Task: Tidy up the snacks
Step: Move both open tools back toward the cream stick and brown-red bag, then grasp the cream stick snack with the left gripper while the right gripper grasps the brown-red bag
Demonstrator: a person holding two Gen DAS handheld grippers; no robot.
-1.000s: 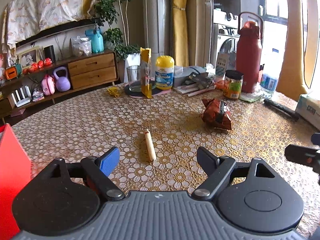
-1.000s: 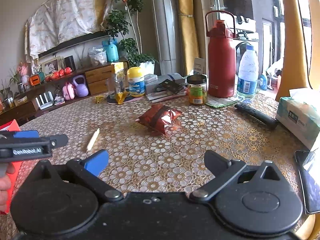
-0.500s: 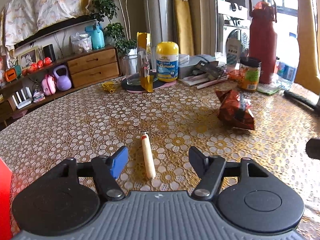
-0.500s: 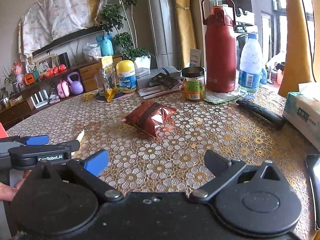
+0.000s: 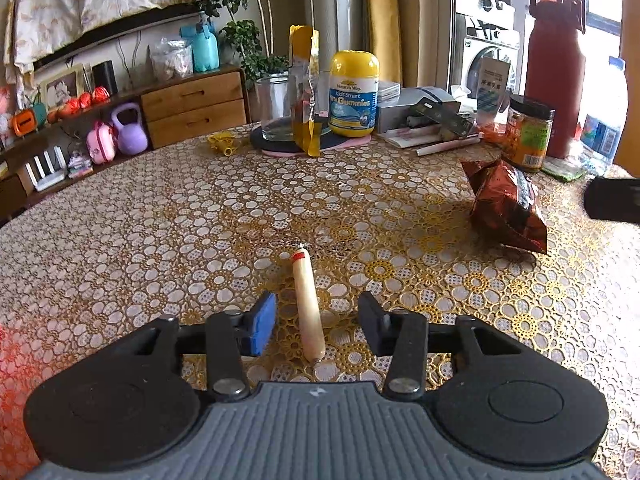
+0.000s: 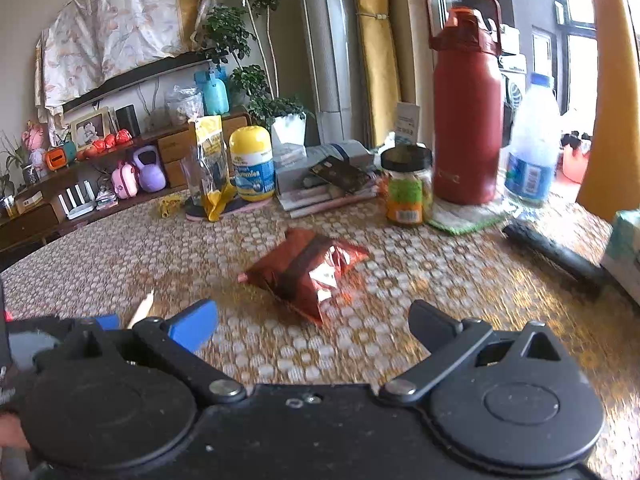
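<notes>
The left gripper (image 5: 316,320) has come forward and down over the last second, and the sausage stick (image 5: 307,304) that lay well ahead of it on the table (image 5: 160,220) now lies between its fingers. The jaws are closing, but a gap is visible on each side of the stick, so the pads do not press it yet. The stick points straight away from the gripper, its red-banded end farthest.

The right gripper (image 6: 312,320) has also moved closer to the red snack bag (image 6: 308,272), which now sits just ahead of its fingertips. Its jaws stand wide apart, with nothing between them.

It seems both hands are starting a pick: the left is almost at the grasp, while the right must still reach its bag.
</notes>
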